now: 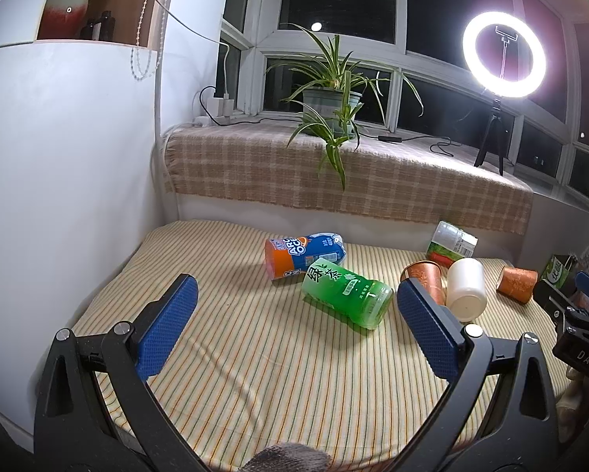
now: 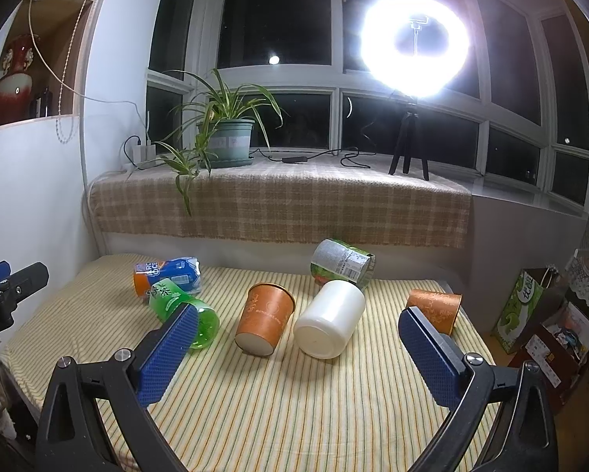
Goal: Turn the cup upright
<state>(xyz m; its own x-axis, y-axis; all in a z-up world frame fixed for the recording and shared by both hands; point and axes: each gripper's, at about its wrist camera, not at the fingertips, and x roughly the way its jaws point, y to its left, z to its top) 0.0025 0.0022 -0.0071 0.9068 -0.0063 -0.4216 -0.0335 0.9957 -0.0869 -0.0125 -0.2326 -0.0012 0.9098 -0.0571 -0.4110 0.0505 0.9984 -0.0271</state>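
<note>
Several cups lie on their sides on the striped tablecloth. An orange paper cup lies in the middle, bottom toward me; it also shows in the left wrist view. A white cup lies right of it, also in the left wrist view. A second orange cup lies at the right, also in the left wrist view. My right gripper is open and empty, just short of the orange and white cups. My left gripper is open and empty near the green cup.
A blue-orange cup and a label-wrapped cup also lie tipped over. A plaid-covered sill behind carries a potted plant and a ring light on a tripod. Bags stand right of the table.
</note>
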